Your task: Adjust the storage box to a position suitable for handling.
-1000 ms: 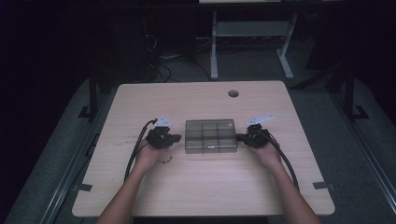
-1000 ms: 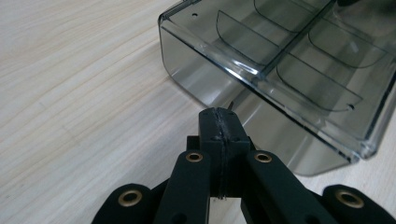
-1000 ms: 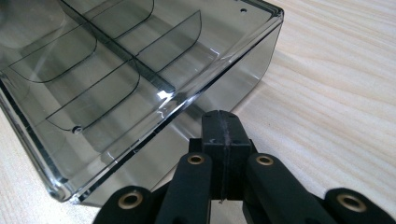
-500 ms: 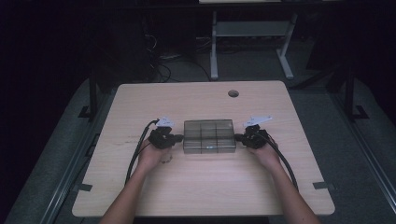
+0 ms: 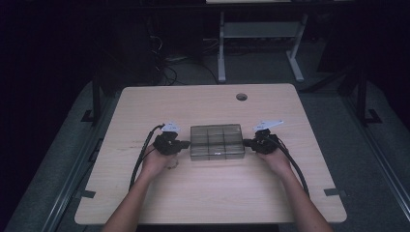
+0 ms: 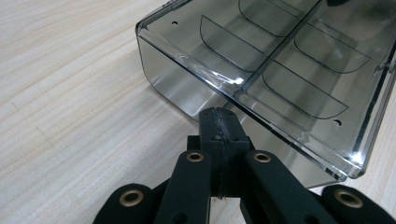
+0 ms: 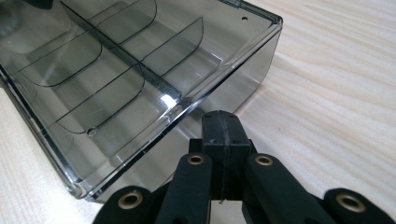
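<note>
Nothing has really moved since the earlier frames: both hands sit where they were. Left tongs (image 5: 185,144) and right tongs (image 5: 247,142) are each pressed together, tips against opposite short ends of the smoky clear plastic divided box (image 5: 216,141), which lies flat mid light wooden tabletop (image 5: 203,193).

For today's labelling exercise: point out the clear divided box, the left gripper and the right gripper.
clear divided box (image 5: 216,142): high view, on its lid above the middle compartments.
left gripper (image 6: 219,122): left gripper view, at the closed jaw tips by the box's end wall.
right gripper (image 7: 223,125): right gripper view, at the closed jaw tips by the box's end wall.
</note>
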`<state>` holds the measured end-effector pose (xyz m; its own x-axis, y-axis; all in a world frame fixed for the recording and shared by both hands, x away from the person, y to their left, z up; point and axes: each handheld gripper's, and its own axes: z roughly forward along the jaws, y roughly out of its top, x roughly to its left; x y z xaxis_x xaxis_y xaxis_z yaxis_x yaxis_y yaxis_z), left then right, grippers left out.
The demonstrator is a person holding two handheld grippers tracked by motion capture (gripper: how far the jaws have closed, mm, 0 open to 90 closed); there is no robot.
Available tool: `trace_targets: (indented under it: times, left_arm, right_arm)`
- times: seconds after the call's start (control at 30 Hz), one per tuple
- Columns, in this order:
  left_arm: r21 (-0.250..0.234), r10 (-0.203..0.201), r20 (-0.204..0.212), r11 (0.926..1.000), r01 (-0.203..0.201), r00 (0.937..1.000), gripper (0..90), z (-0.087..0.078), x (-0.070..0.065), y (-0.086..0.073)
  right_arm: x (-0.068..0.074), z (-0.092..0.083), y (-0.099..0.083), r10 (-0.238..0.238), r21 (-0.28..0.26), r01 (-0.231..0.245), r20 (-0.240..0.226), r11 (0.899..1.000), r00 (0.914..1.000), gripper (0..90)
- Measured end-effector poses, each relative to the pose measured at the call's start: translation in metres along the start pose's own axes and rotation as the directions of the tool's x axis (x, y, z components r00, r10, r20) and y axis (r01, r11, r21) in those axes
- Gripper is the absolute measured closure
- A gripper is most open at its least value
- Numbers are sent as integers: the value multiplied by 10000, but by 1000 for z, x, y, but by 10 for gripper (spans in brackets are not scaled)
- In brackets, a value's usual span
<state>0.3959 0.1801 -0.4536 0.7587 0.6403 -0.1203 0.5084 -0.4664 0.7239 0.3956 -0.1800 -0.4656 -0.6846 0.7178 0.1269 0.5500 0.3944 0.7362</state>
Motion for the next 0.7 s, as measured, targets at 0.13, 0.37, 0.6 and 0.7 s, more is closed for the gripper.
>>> trace_targets:
  times: [0.13,0.37,0.6,0.7]
  left_arm:
    - [84,83,87,9999,-84,9999,900,-2,-2,-1]
    - [-179,-141,346,9997,147,9993,900,-9,-2,-3]
    - [-81,-67,448,9999,70,9990,900,-14,-5,-7]
    - [-36,-15,444,10000,16,9990,900,-15,-6,-8]
  right_arm:
    - [1,-2,-2,-36,34,37,-123,10000,9999,900]
    - [7,-6,-4,-300,177,304,-231,9994,9993,900]
    - [12,-7,-5,-417,293,426,-331,9987,9986,900]
    - [14,-9,-5,-325,374,340,-401,9987,9987,900]
